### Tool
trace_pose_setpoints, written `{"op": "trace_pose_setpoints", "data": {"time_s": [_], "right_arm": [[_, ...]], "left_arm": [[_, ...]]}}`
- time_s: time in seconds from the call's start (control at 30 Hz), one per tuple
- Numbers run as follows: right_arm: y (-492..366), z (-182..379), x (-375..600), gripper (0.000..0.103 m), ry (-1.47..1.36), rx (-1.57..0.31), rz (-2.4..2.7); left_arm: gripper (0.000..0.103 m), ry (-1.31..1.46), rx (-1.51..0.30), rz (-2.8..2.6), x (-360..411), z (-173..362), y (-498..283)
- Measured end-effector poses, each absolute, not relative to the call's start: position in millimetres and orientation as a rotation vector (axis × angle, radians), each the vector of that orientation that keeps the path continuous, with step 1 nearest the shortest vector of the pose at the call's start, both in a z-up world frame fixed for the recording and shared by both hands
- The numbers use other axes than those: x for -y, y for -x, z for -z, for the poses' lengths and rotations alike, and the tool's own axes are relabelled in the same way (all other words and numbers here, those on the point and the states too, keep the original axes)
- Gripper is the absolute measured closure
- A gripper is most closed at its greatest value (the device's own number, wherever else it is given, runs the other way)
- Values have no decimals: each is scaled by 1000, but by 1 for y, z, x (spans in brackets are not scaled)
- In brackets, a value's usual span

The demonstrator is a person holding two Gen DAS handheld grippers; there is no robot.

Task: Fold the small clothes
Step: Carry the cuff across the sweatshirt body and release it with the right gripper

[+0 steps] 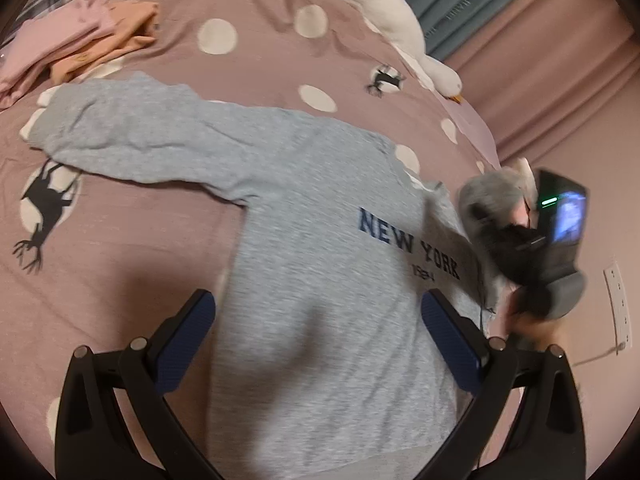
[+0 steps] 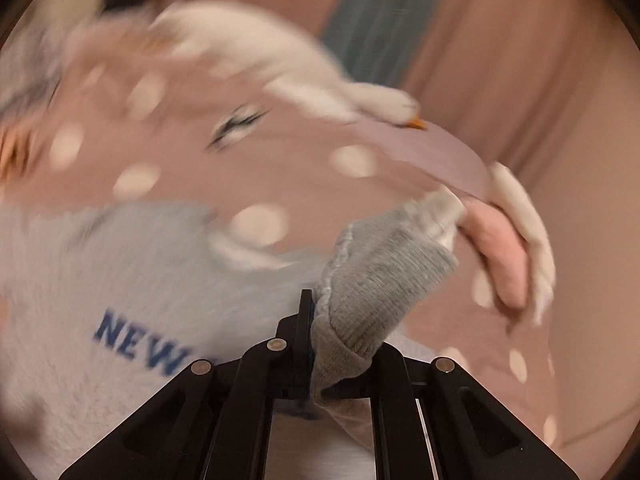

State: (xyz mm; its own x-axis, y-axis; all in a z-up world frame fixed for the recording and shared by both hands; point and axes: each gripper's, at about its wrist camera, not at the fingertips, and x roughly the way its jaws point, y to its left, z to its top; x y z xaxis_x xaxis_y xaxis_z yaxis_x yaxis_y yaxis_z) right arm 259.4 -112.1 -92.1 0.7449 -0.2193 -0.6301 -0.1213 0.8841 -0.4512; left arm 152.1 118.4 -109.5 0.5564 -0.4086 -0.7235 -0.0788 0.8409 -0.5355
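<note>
One ribbed cuff [image 2: 376,280] — soft grey knit

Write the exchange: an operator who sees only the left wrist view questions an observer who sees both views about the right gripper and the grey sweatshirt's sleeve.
Operator: My view blurs the right gripper. Is it gripping anything?
Observer: Yes. The right gripper is shut on the ribbed cuff of the sweatshirt.
Operator: What lies past that cuff?
Observer: A pink soft piece sits beside a white plush part at the edge of the bedcover.
</note>
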Motion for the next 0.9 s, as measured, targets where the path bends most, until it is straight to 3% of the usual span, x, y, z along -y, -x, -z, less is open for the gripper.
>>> {"op": "trace_pose_setpoints", "data": {"time_s": [0.1,0.17,0.23,0.37,0.5,0.7,0.77,0.83,0.9], "right_arm": [[-256,134,61,94,681,-763,31],[-254,160,37,85,787,-803,14],[-244,171,30,66,815,-817,-12],[-224,161,32,52,833,-756,-72],[-195,132,49,52,725,-717,-193],[-192,94,163,52,131,-816,-288],[-201,96,203,55,-64,-842,-243],[-208,109,232,69,-219,-869,-213],[-213,124,250,70,-293,-876,-166]], "left_arm": [[0,569,-968,187,-128,110,-151],[0,573,-964,180,-134,109,-150],[0,574,-956,175,-139,109,-149],[0,592,-956,170,-142,110,-155],[0,546,-948,204,-129,104,-169],[0,572,-959,355,-93,97,-208],[0,581,-976,422,-73,96,-223],[1,585,-1005,501,-46,98,-241],[2,577,-1016,561,-22,101,-255]]}}
